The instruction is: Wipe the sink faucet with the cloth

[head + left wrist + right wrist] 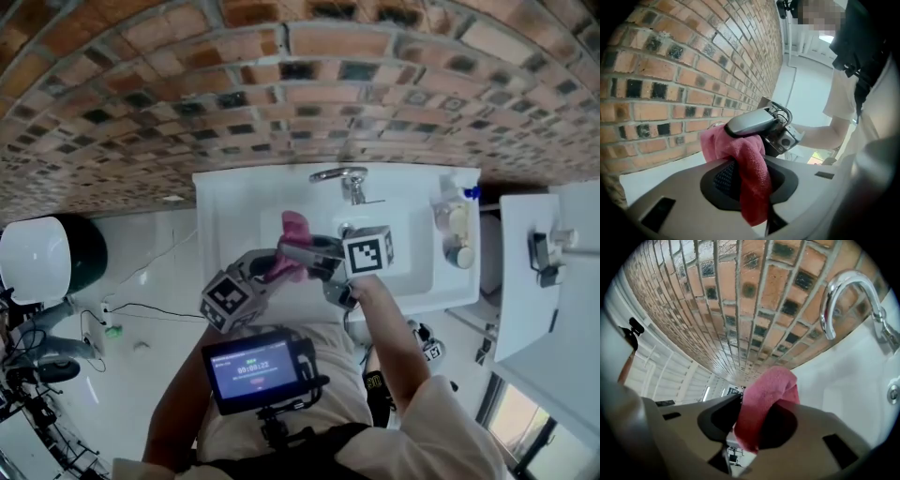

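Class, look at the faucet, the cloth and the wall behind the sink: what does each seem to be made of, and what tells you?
Faucet: probably chromed metal, mirror-bright with reflections.
Cloth: pink woven or knitted fabric, perhaps microfibre; visible mesh texture, drapes softly.
Wall: reddish brick with pale mortar joints, matte, though it may be brick-look tile.

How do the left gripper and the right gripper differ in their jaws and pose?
The left gripper pinches the pink cloth; the right gripper has wider jaws, the cloth loose between them. The left gripper's marker cube is tilted and farther from the faucet; the right gripper's sits squarer and nearer it. Both are over the white sink.
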Demonstrator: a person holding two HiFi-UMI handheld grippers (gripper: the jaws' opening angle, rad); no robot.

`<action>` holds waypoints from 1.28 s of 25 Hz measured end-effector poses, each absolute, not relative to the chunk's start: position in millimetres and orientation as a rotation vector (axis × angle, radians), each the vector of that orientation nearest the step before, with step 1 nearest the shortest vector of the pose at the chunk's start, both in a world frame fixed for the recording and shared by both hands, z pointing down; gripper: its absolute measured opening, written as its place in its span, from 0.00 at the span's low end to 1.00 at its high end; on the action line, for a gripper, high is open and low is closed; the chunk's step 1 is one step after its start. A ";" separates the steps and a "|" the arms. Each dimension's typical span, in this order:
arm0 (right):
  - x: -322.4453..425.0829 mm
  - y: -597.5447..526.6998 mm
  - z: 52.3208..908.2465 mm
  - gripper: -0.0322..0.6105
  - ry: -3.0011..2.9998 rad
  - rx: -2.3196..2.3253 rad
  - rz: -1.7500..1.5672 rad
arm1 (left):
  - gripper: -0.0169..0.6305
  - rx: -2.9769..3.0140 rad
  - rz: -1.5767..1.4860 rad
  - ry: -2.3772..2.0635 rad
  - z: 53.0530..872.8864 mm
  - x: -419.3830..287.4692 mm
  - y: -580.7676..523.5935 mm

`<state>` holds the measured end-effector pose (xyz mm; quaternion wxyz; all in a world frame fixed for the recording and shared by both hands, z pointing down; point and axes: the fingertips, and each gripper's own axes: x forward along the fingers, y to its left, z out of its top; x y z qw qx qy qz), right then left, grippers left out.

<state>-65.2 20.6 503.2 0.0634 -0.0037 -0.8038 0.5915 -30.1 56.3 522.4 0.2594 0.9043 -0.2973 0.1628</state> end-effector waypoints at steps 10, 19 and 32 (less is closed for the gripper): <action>-20.4 10.7 475.5 0.47 -2.753 0.266 0.752 | 0.13 2.313 0.260 -0.732 502.7 -63.0 48.8; -49.2 61.1 482.2 0.65 -2.518 -0.135 -0.225 | 0.13 2.436 0.318 -0.332 476.7 -32.2 69.2; -31.1 7.7 514.3 0.18 -2.758 0.531 0.563 | 0.46 2.349 0.296 -0.771 498.7 -72.8 18.3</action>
